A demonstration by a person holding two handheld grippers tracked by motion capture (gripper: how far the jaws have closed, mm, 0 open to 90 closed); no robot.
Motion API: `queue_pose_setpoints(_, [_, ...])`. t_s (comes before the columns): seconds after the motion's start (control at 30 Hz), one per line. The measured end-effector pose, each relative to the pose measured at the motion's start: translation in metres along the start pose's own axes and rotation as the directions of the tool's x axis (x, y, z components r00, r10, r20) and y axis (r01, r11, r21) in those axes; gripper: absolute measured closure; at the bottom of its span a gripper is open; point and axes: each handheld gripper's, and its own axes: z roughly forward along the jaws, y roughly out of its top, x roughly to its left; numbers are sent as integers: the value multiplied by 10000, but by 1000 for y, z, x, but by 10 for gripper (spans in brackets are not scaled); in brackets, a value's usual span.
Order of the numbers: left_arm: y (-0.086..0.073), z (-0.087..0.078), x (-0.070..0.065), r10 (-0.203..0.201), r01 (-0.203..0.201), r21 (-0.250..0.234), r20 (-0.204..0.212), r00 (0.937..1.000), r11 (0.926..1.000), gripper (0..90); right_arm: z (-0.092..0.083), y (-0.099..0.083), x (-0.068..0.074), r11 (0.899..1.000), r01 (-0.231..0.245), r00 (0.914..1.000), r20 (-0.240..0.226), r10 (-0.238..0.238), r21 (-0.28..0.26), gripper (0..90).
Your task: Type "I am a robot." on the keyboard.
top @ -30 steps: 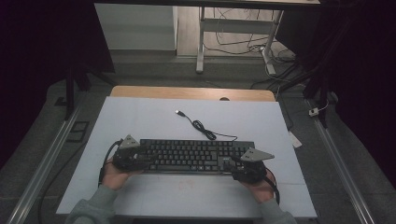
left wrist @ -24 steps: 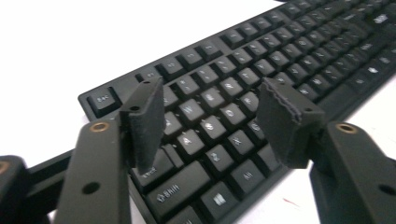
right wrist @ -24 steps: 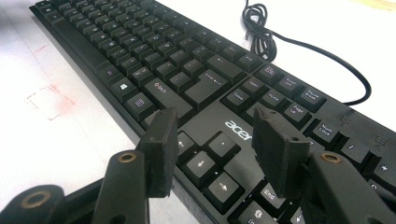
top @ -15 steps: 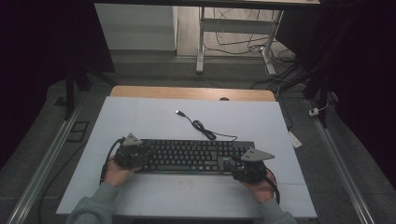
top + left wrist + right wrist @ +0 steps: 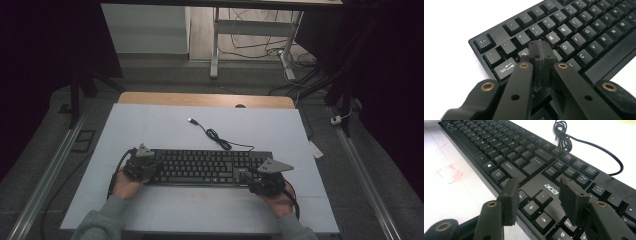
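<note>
A black keyboard lies across the table. The left gripper, jaws just closed together on nothing, hovers over its left keys; the right gripper gapes above the arrow keys.

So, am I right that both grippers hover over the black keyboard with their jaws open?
Not quite: only the right gripper has open jaws, above the arrow keys. The left gripper view shows the left gripper with jaws closed together, empty, over the keyboard near Tab.
</note>
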Motion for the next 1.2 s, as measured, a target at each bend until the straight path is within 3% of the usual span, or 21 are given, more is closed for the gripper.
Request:
queue_pose_setpoints(0.63, [-1, 4, -2, 85, -85, 202, -30, 10000, 9998, 889, 0, 0, 0, 10000, 20, 10000, 52, -21, 80, 507])
queue_pose_setpoints(0.83, [-1, 3, -5, 250, -247, 139, -214, 9995, 9996, 890, 0, 0, 0, 10000, 13, 10000, 51, -14, 84, 507])
queue_pose_setpoints(1.1, [1, -19, -2, -133, 158, -1059, 239, 9996, 9943, 884, 1, -1, 0, 10000, -52, 10000, 21, 51, 83, 506])
queue_pose_setpoints(1.2, [1, -23, -1, -287, 335, -1306, 388, 9988, 9909, 758, 0, -1, 0, 10000, -33, 10000, 54, 33, 90, 506])
